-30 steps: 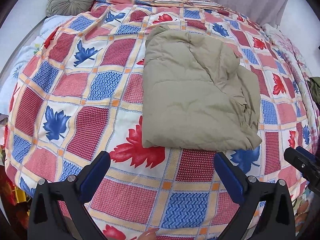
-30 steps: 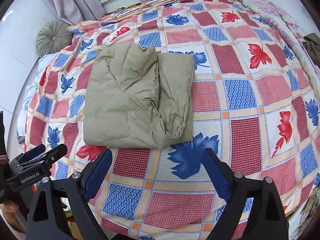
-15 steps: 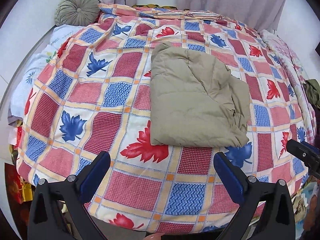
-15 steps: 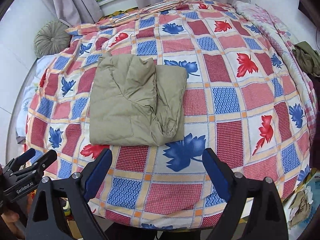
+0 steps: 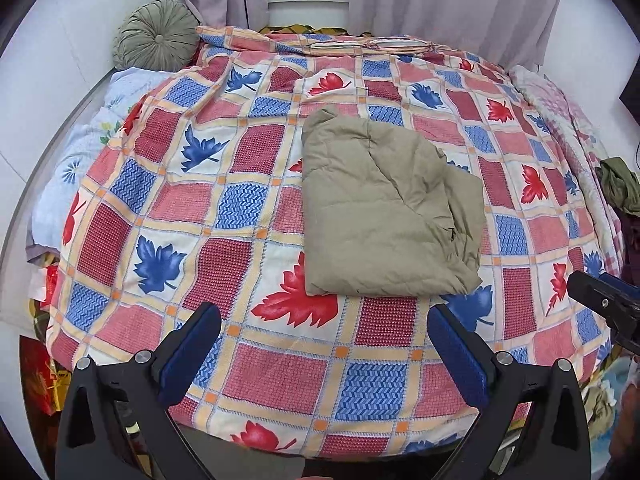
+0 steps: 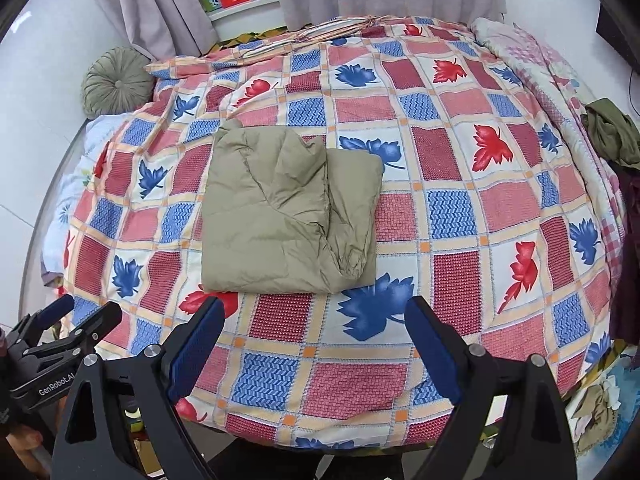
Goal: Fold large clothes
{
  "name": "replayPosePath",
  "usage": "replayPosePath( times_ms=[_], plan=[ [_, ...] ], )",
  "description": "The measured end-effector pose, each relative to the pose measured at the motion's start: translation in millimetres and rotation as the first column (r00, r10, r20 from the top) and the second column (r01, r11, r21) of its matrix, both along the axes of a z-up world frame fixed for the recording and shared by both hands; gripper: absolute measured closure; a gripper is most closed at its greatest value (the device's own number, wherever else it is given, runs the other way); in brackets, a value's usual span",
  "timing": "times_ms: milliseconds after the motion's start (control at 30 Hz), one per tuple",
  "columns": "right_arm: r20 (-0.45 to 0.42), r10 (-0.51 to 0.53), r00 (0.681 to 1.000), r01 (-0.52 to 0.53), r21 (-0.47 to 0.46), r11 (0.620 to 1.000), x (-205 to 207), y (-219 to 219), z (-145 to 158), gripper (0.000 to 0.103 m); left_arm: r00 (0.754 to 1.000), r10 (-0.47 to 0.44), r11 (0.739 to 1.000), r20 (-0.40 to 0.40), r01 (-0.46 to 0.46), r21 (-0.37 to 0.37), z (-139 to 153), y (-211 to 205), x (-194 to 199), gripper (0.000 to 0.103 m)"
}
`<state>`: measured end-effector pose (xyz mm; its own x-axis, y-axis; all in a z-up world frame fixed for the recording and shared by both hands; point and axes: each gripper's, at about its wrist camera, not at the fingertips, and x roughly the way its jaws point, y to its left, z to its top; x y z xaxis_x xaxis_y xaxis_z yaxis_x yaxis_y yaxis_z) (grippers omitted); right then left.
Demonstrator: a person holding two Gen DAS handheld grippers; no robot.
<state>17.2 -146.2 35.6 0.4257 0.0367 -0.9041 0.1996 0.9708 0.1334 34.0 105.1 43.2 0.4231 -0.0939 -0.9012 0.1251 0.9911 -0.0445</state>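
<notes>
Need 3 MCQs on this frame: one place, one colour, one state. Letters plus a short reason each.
1. Where does the folded garment lie?
A. on the patterned bedspread
B. on the floor
C. on the round cushion

2. What colour is the garment?
A. navy
B. khaki green
C. white

3. How are the left gripper and the right gripper?
A. both shut on the garment
B. one holds a sleeve
C. both open and holding nothing

Answers:
1 A, the garment rests flat on the bedspread.
2 B, its fabric is plain khaki green in both views.
3 C, the jaws stand wide apart, short of the garment.
</notes>
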Motion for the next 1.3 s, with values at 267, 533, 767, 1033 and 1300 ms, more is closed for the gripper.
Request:
replayPosePath(
  times_ms=[267, 533, 767, 1033, 1300],
  plan=[
    [0.035, -0.007, 0.999, 0.009, -0.055, 0.998, -6, 9, 19, 0.01, 1.0, 0.01, 1.0, 0.025, -0.01, -0.006, 23, 2, -6, 0.0],
    [0.057, -0.001, 0.998, 0.006, -0.084, 0.996, -9, 15, 26, 0.01, 0.999, 0.022, 1.0, 0.036, -0.022, 0.003, 29, 4, -10, 0.0],
    [0.079, 0.002, 0.997, 0.008, -0.124, 0.992, -9, 20, 32, 0.01, 0.999, 0.024, 0.999, 0.042, -0.025, 0.023, 32, 6, -13, 0.0],
    [0.078, 0.001, 0.997, 0.009, -0.128, 0.992, -10, 23, 32, 0.01, 0.998, 0.036, 0.999, 0.053, -0.037, 0.03, 35, 4, -12, 0.0],
    [0.078, 0.0, 0.997, 0.01, -0.13, 0.991, -11, 25, 32, 0.01, 0.997, 0.052, 0.998, 0.054, -0.054, 0.029, 35, 6, -12, 0.0]
  ],
)
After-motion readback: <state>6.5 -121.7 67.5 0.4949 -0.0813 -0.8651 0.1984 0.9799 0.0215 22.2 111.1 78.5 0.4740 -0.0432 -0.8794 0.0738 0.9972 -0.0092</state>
